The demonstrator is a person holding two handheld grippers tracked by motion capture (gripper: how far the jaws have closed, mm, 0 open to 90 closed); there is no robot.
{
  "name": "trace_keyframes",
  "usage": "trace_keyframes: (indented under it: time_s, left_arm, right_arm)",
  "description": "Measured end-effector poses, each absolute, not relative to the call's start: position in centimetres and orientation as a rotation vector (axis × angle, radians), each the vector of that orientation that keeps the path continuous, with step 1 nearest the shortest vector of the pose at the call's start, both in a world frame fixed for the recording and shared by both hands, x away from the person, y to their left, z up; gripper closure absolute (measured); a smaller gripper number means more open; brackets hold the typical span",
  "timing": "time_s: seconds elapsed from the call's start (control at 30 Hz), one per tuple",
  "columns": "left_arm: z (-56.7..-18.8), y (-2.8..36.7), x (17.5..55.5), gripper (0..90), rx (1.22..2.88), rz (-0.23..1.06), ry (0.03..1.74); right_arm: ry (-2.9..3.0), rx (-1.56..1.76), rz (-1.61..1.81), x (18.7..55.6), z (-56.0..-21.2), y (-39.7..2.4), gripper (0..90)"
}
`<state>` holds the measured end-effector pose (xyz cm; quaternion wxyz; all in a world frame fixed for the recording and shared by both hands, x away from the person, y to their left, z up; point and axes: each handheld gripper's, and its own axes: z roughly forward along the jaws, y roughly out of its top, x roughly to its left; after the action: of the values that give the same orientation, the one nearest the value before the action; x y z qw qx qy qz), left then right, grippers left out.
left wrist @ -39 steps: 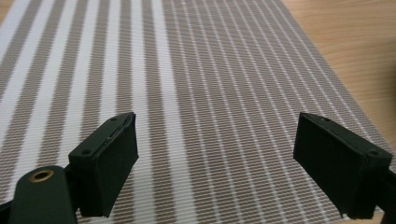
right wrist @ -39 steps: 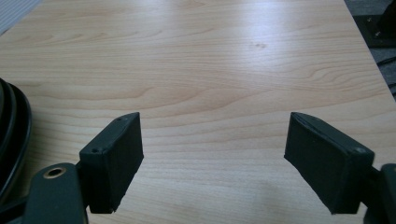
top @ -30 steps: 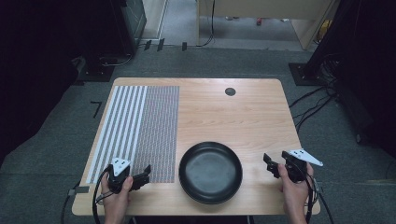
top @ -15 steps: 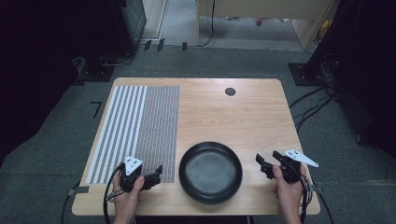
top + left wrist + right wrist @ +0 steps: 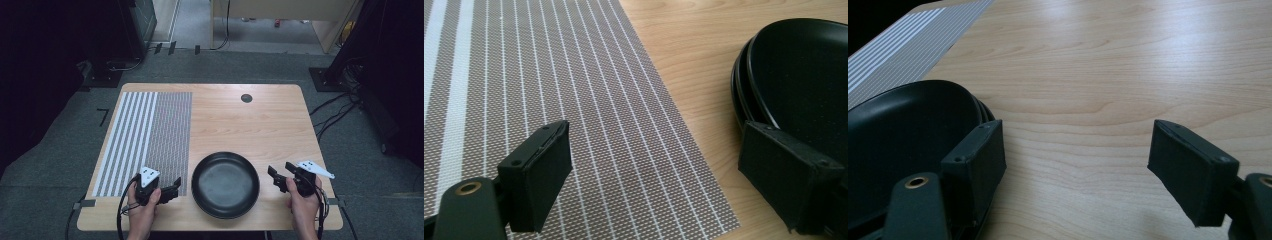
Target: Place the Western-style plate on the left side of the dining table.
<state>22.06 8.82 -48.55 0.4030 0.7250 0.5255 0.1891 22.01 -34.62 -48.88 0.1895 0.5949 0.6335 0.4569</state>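
Both grippers stand wide and empty, left gripper (image 5: 169,191) and right gripper (image 5: 278,179); the black pan (image 5: 225,184) sits between them at the table's (image 5: 240,125) near edge, slightly nearer the left; placemat (image 5: 150,135) beyond.

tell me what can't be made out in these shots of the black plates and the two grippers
- How many black plates are stacked: the high view hides the edges; the left gripper view shows two rims, the rest cut by the frame and a jaw.
- Whether the right gripper touches the stack: too small to tell.
- Small dark disc, high view: too small to identify.
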Motion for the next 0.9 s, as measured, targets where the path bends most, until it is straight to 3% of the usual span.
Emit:
trace_keyframes:
  time_s: [0.9]
  left_arm:
    - [-48.3, 6.3, 21.3, 13.9, 1.856, 0.428, 1.279]
  right_arm:
    - [1.869, 1.583, 1.268, 22.0, -48.4, -30.8, 20.1]
